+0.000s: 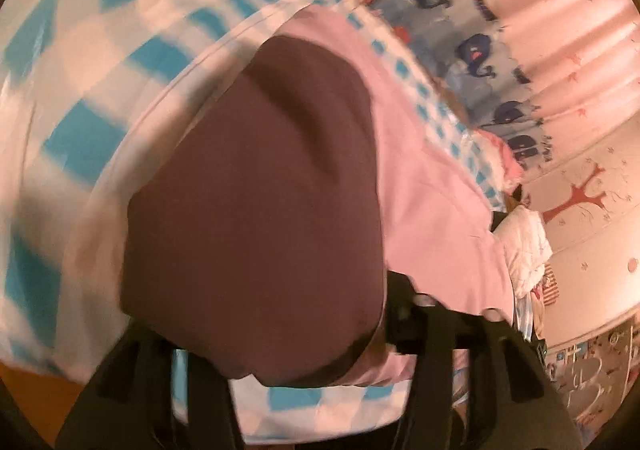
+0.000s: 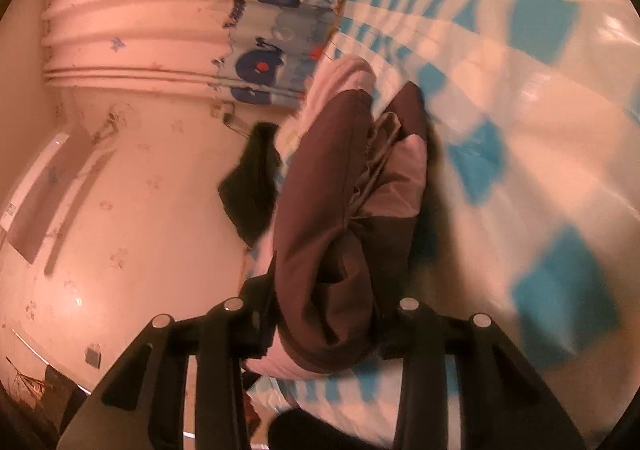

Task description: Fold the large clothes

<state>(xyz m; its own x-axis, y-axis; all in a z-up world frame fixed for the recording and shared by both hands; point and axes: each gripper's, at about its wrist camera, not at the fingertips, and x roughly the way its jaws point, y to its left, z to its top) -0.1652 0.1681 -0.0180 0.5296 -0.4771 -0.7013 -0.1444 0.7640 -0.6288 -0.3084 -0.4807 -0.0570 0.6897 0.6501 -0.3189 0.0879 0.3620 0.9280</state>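
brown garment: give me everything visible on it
The brown garment is soft, matte, dark brown fabric, with a paler lining showing in its folds. It lies bunched on pink cloth over the blue-checked bedding. Its near edge sits between the fingers of both hand-held grippers, left and right.

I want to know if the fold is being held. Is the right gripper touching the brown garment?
Touching. The right wrist view shows the brown garment bunched between the right gripper fingers, filling the gap and pressed against both.

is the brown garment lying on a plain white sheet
No, the brown garment lies over pink cloth on a blue-and-white checked cover.
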